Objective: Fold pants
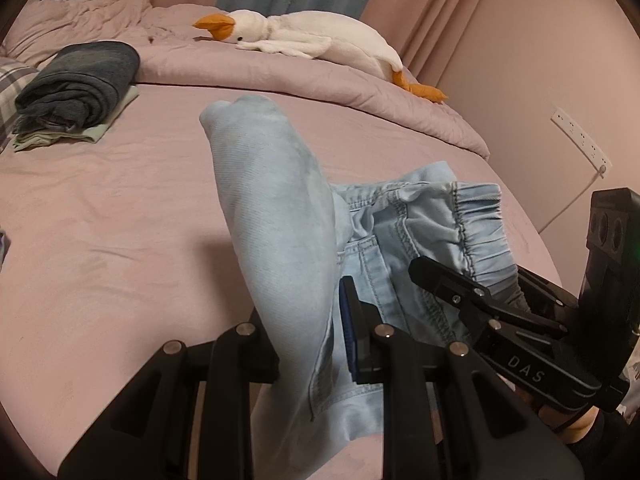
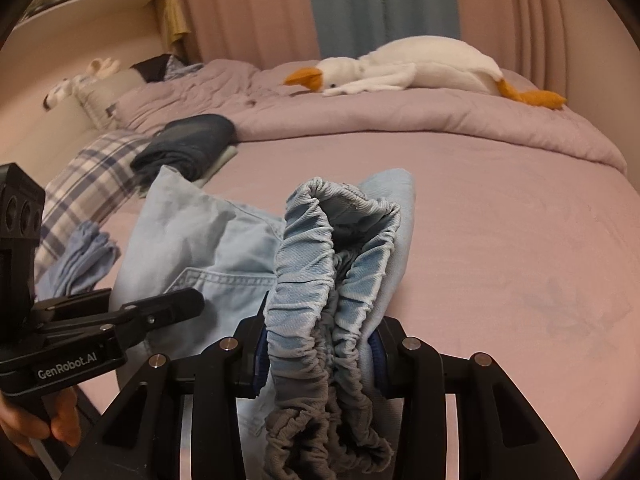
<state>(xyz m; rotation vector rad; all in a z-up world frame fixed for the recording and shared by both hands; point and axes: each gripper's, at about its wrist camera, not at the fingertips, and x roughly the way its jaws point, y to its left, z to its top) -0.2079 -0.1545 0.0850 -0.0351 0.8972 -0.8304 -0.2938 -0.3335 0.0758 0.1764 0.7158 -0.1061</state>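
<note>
Light blue denim pants hang lifted over the pink bed sheet. My left gripper is shut on a fold of a pant leg, which rises ahead as a tall ridge. My right gripper shows at the right of the left wrist view, clamped on the elastic waistband. In the right wrist view my right gripper is shut on the bunched waistband, which stands up between the blue pads. The left gripper sits at the left, on the pants near a back pocket.
A folded stack of dark jeans lies at the far left of the bed. A white plush goose rests on the rumpled duvet at the back. A plaid pillow and a small blue cloth lie left. A wall socket is at right.
</note>
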